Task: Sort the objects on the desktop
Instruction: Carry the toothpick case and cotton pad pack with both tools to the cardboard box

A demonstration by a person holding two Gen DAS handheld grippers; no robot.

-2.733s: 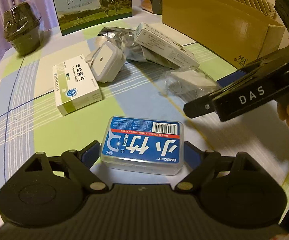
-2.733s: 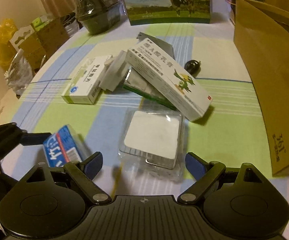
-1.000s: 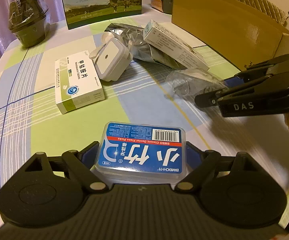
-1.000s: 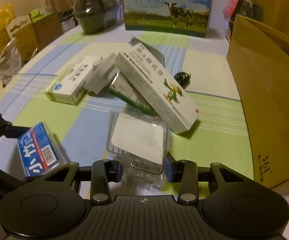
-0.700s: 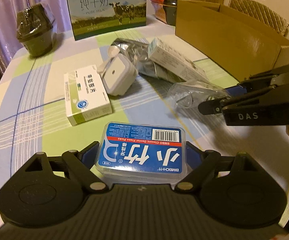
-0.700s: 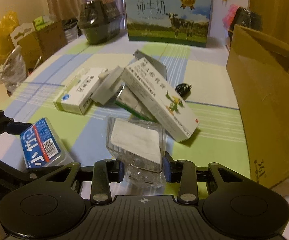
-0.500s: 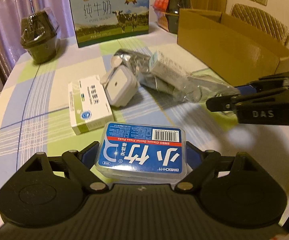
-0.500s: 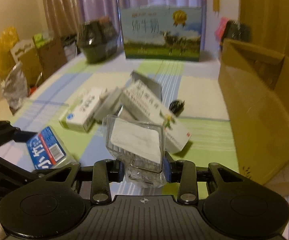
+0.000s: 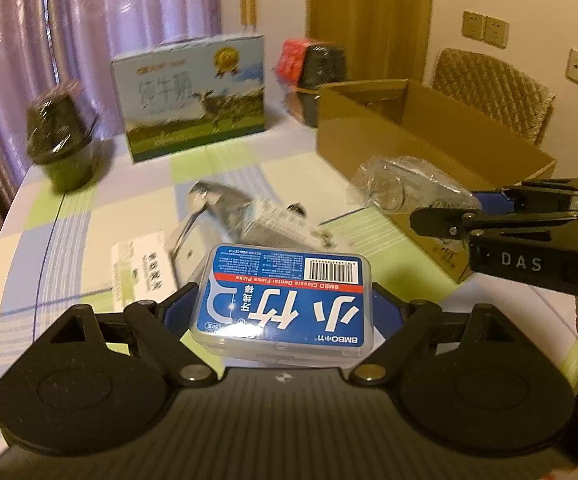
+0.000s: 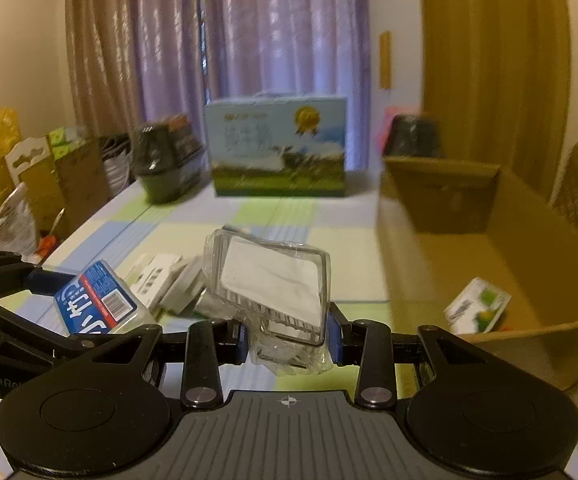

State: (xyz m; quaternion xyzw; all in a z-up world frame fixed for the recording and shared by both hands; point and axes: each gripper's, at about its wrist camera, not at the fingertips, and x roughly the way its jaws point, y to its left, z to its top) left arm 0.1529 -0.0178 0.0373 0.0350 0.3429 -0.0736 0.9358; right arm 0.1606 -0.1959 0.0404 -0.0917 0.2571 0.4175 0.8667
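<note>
Left wrist view: both grippers lifted off the table, each carrying an item.

Left gripper clamps the blue floss box at lower centre. Right gripper now holds the clear plastic packet raised beside the open cardboard box at right, likely its destination.

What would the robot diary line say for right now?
left gripper: shut on floss pick box | right gripper: shut on clear plastic packet | both lifted | cardboard box: open
</note>
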